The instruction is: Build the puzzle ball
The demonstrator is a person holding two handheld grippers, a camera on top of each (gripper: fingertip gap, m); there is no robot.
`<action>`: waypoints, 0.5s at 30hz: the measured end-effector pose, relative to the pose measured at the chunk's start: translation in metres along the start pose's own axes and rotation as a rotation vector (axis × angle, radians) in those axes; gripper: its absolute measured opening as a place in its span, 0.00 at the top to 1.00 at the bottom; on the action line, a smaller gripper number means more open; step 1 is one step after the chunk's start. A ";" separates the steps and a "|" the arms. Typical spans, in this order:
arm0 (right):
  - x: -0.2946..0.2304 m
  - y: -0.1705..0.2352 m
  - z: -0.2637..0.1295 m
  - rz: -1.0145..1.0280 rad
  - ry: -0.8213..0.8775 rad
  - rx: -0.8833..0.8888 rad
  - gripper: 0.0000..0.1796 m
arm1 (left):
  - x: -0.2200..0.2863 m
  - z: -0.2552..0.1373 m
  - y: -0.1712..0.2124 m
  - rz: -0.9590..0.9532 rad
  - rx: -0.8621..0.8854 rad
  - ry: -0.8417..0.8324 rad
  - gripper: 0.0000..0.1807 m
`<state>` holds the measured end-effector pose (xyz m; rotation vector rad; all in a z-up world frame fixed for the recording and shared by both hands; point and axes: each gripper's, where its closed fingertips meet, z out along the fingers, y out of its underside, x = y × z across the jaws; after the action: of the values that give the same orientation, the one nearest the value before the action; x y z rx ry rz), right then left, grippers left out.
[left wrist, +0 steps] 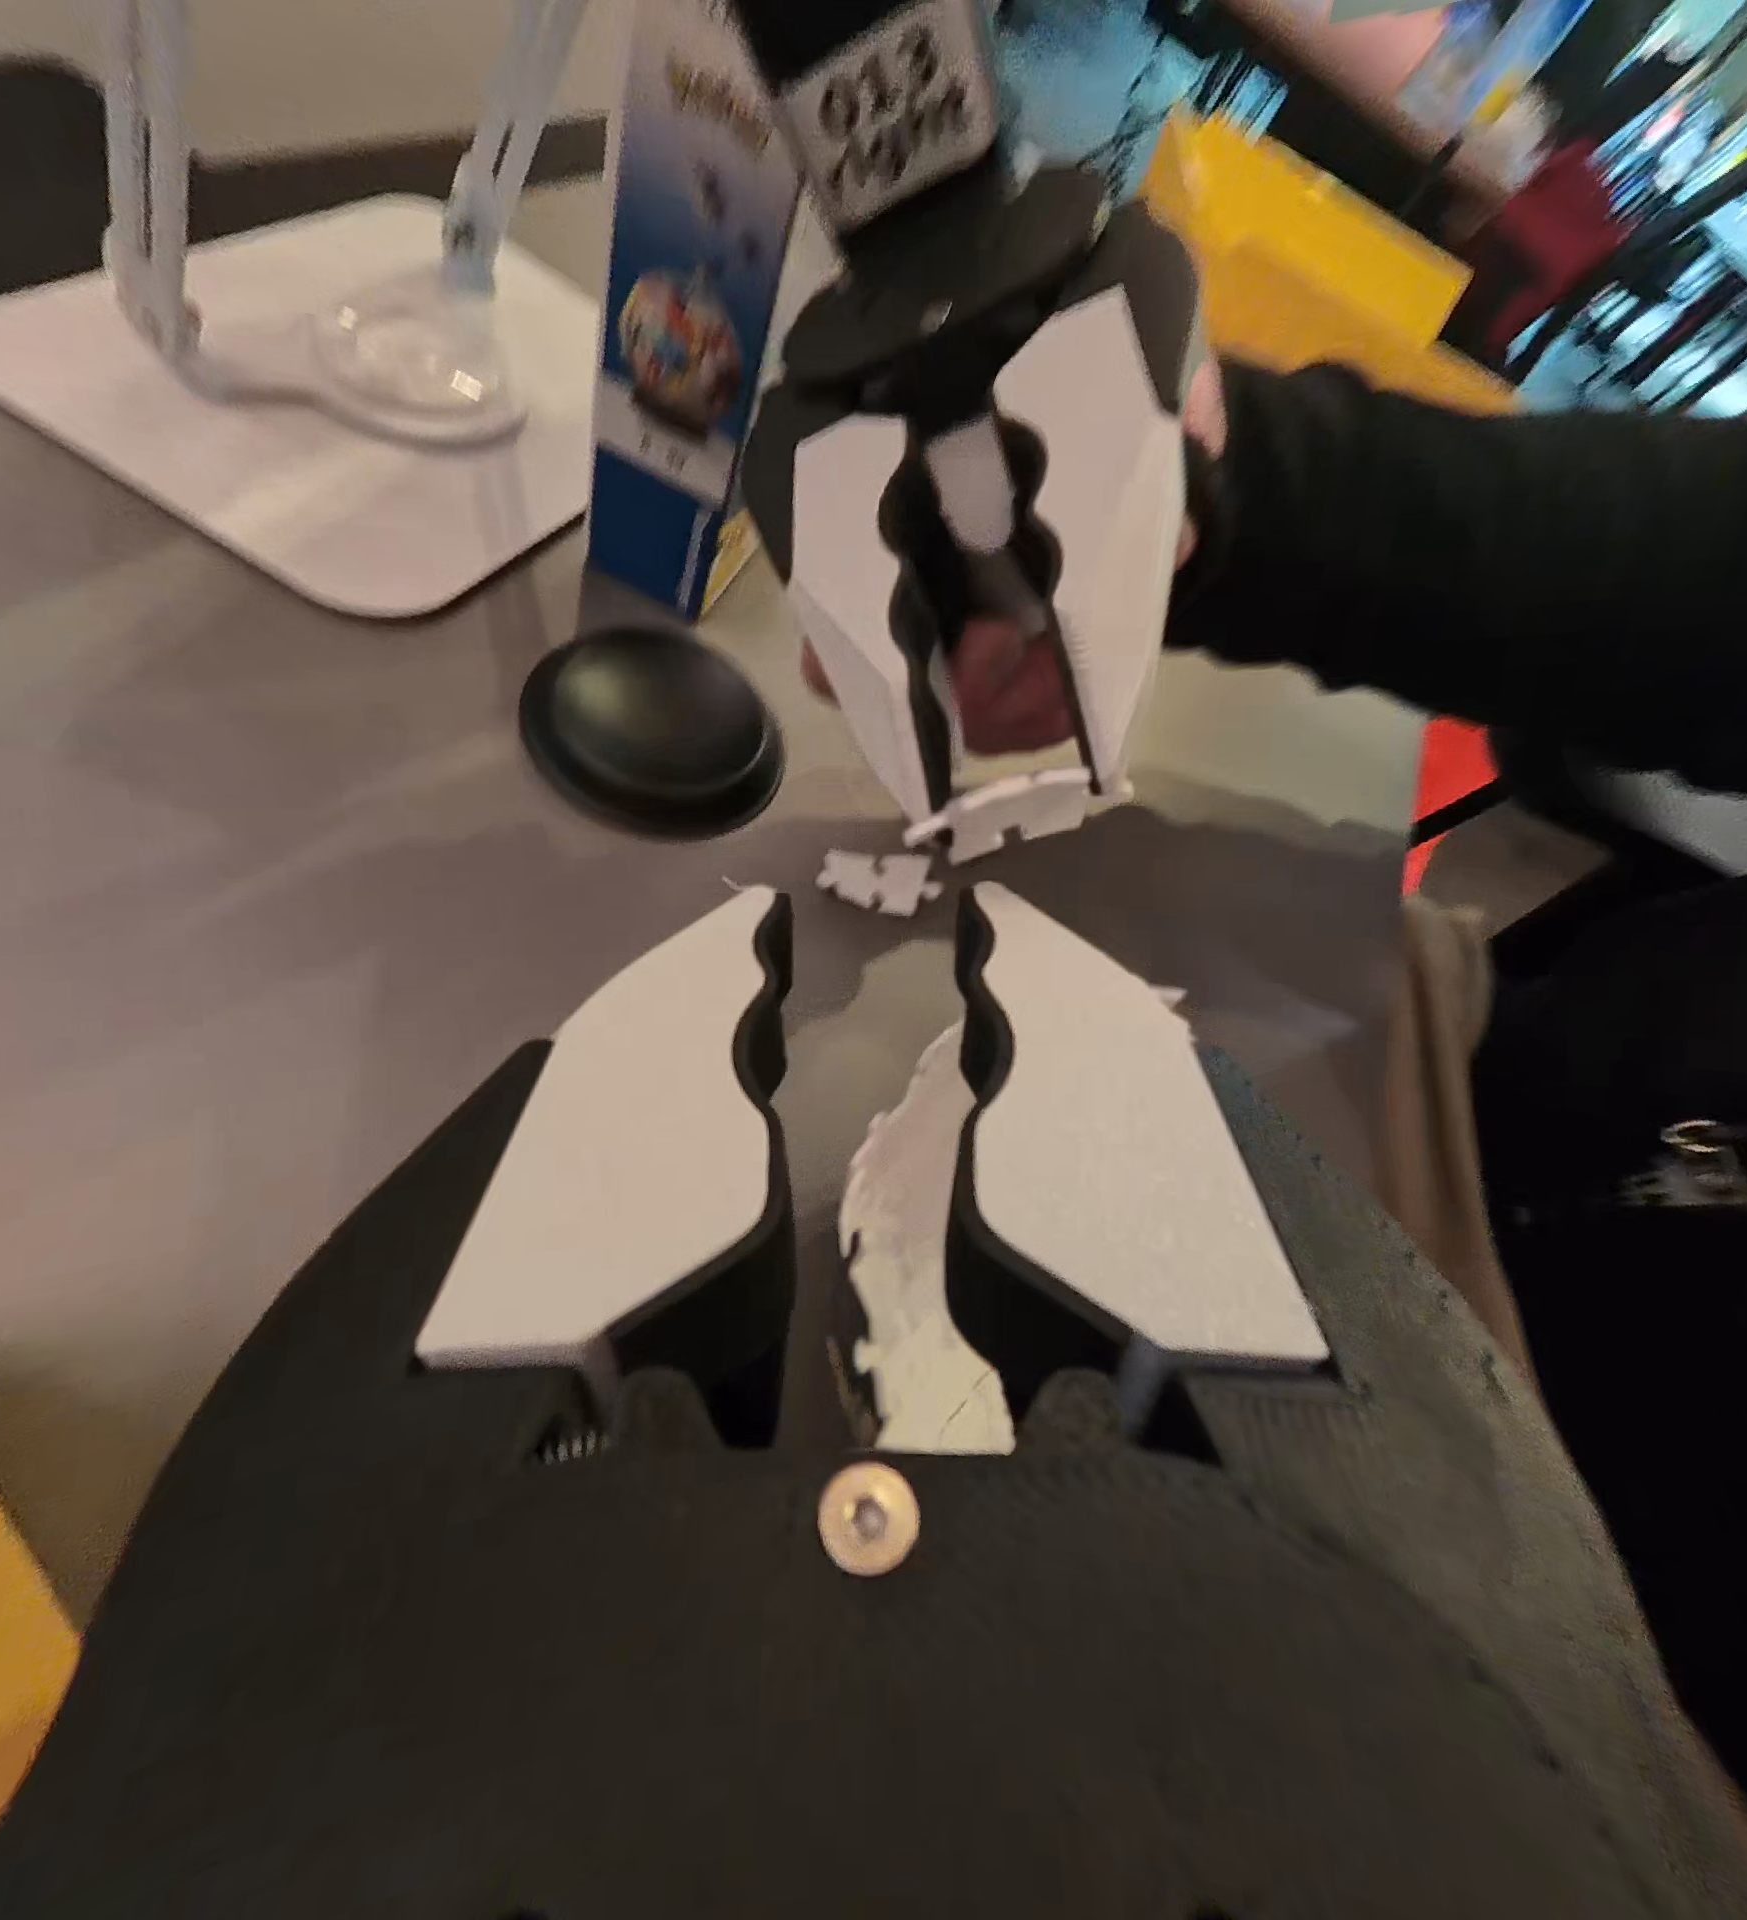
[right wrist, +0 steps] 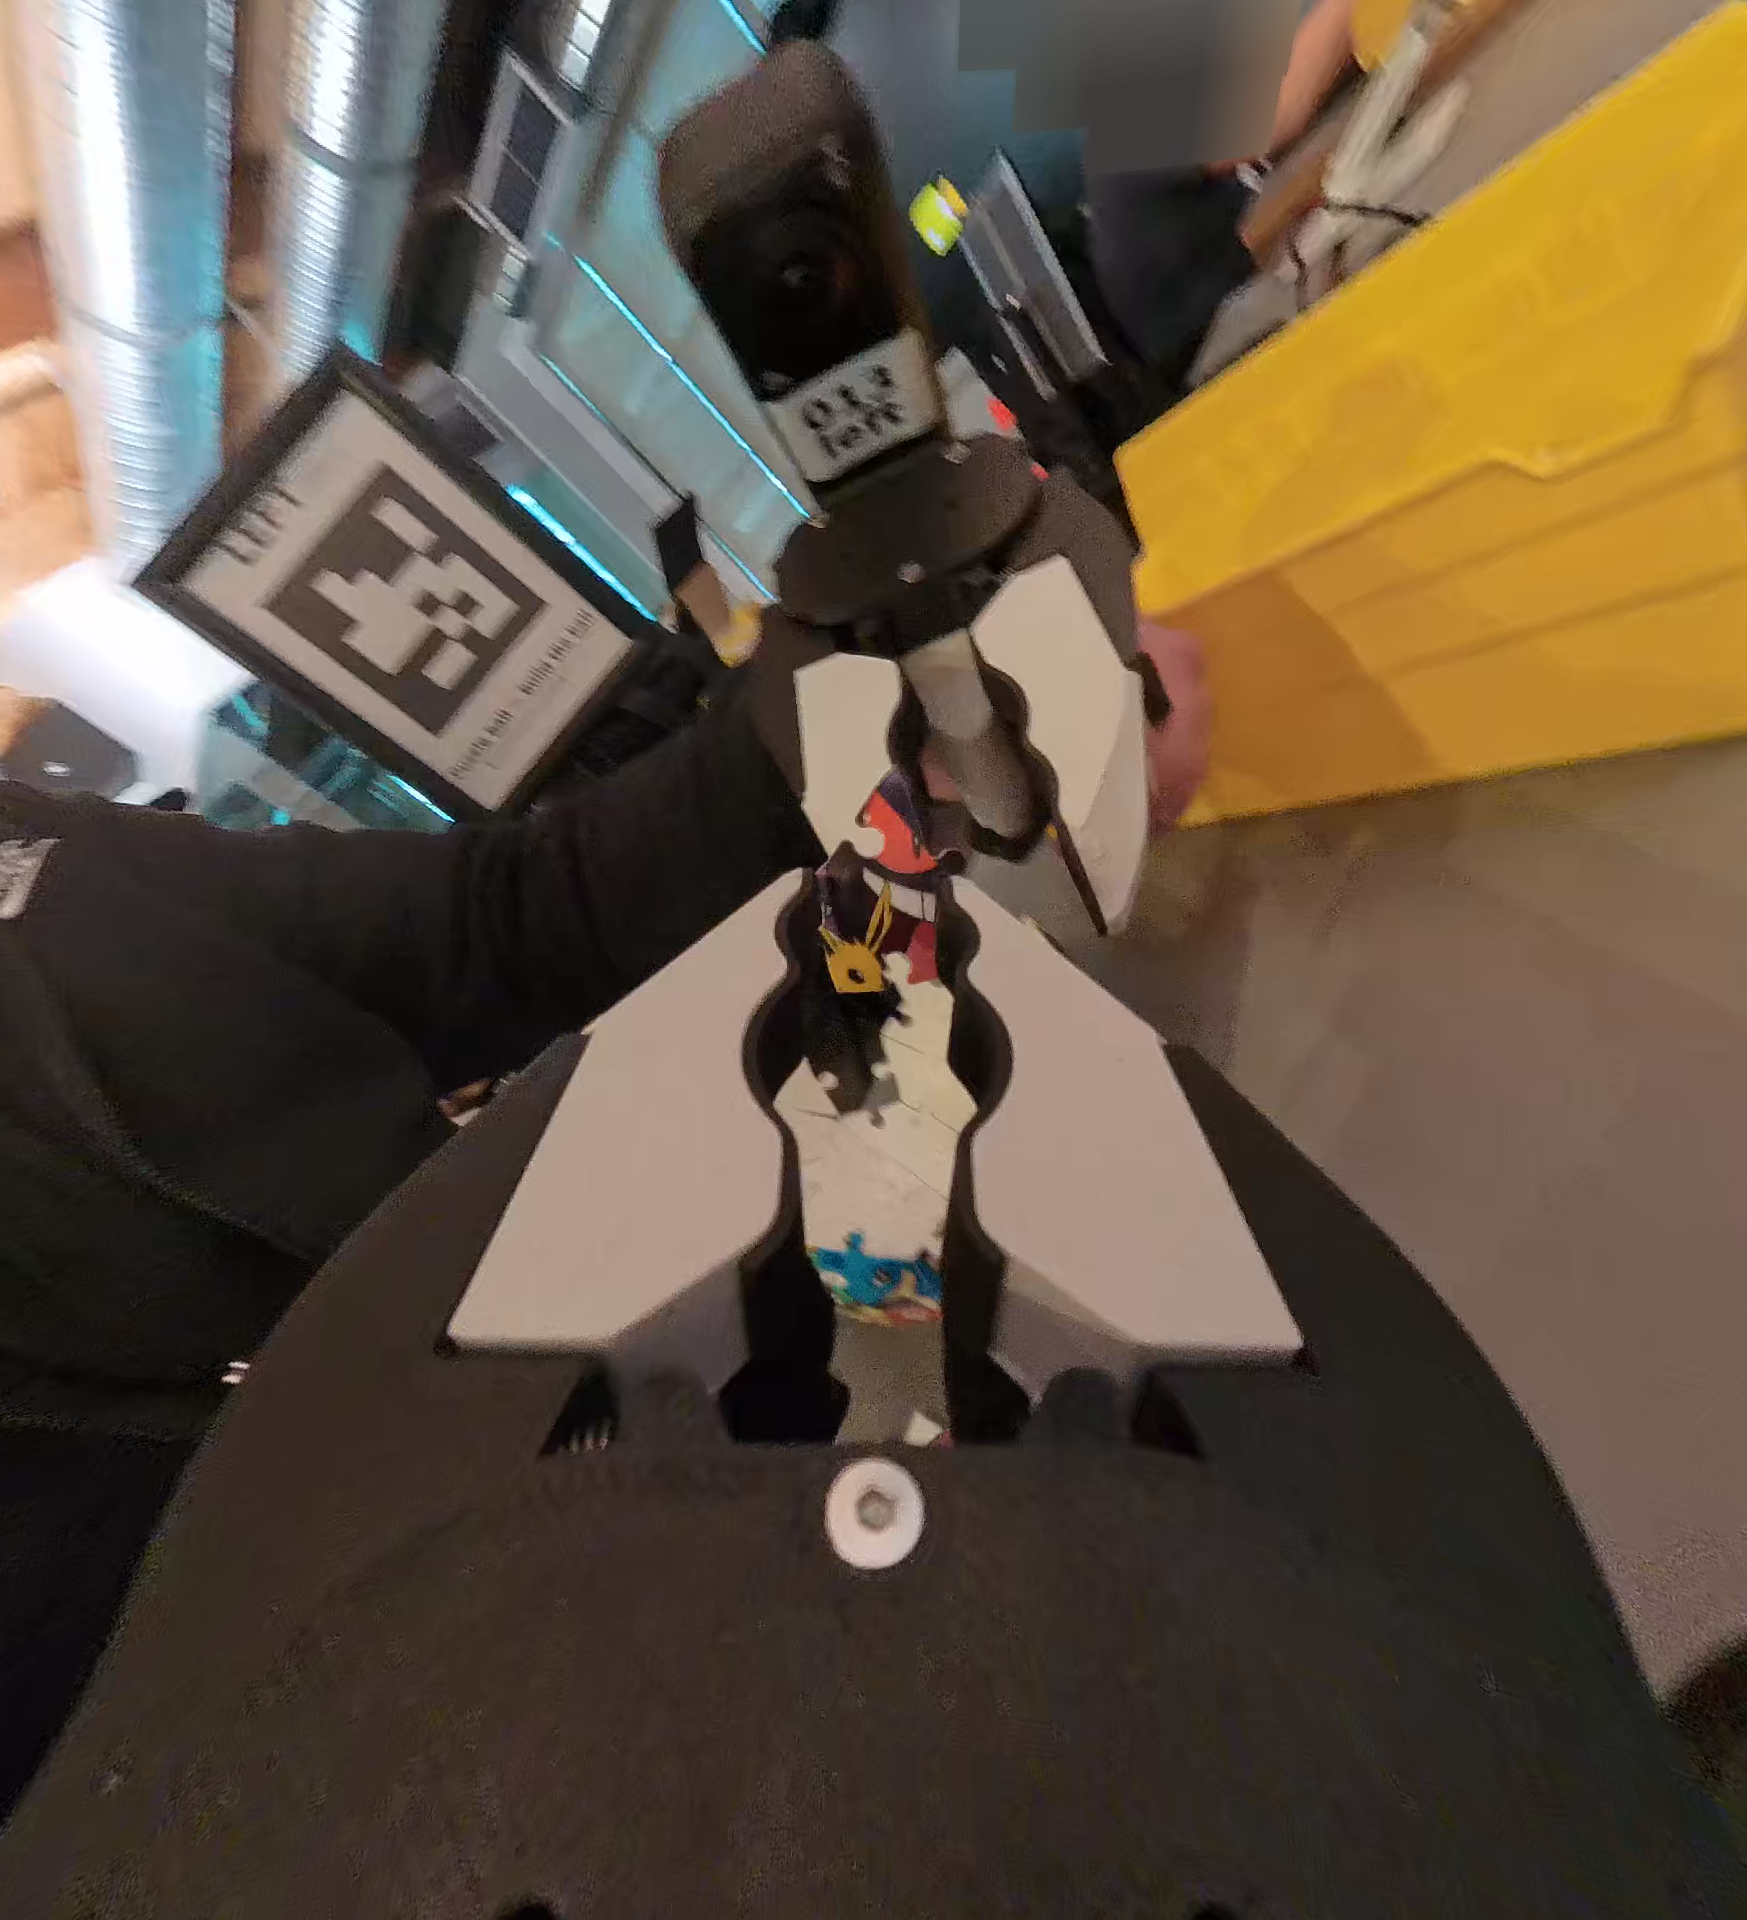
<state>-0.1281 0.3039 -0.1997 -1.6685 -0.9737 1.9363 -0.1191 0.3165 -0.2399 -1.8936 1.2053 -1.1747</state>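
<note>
My left gripper [left wrist: 874, 904] is shut on a curved strip of joined puzzle pieces [left wrist: 910, 1247]. The strip shows its white back and leans on the right finger. My right gripper [left wrist: 1014, 800] points down from above, tip to tip with the left, and grips a short white-backed row of pieces [left wrist: 1004, 816]. A small white piece [left wrist: 879, 878] shows just under that row; I cannot tell if it is attached. In the right wrist view my right gripper [right wrist: 874, 894] holds colourful printed pieces [right wrist: 864, 961], and the left gripper [right wrist: 973, 862] faces it closely.
On the grey table are a black round stand [left wrist: 651, 727], a blue puzzle box [left wrist: 692, 343] and a white base with a clear holder [left wrist: 256, 395]. A yellow bin [right wrist: 1471, 520] stands behind. A framed marker sign [right wrist: 391, 592] and a black sleeve [right wrist: 329, 987] are at the left. Less than 4 cm separates the two grippers' tips.
</note>
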 end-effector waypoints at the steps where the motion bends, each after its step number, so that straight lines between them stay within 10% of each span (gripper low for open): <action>1: -0.007 -0.004 0.001 -0.012 -0.036 0.028 0.89 | 0.007 -0.001 -0.007 -0.002 0.044 0.048 0.84; 15: -0.049 -0.029 -0.004 -0.123 -0.279 0.261 0.89 | 0.054 -0.018 -0.056 -0.060 0.337 0.344 0.96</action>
<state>-0.1180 0.2902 -0.1448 -1.1919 -0.8526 2.1436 -0.1032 0.2896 -0.1669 -1.5260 1.0427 -1.6713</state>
